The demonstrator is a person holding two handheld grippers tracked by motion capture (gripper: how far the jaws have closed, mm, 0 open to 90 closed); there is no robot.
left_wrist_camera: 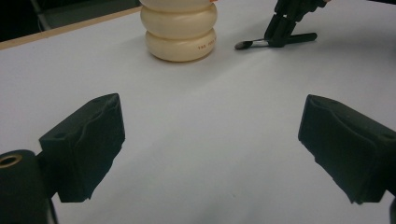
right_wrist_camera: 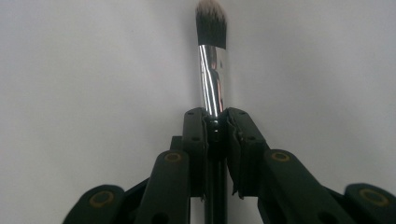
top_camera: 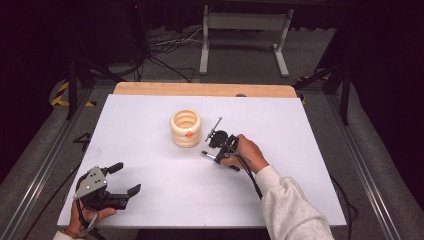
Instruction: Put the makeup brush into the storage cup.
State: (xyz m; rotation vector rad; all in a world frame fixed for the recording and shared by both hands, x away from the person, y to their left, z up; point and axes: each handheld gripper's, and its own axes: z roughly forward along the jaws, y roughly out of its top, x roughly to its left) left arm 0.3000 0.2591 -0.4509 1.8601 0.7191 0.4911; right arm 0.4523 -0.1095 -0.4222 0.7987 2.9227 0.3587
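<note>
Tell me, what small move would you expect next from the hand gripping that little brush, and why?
Probably a short lift straight up. The right gripper is shut on the makeup brush, which seems to lie flat on the white table, so raising it comes first. The cream ringed holder stands just beside it, a likely place to drop it in. The left gripper rests open and apart, not helping.

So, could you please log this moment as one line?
right hand-held gripper: shut on makeup brush | left hand-held gripper: open, nothing between jaws | ringed cream holder: upright

right gripper (top_camera: 214, 152) clamps a makeup brush (top_camera: 220, 161) on the white bench (top_camera: 150, 120), beside a cream ringed holder (top_camera: 185, 128); left gripper (top_camera: 125, 179) rests apart.
</note>
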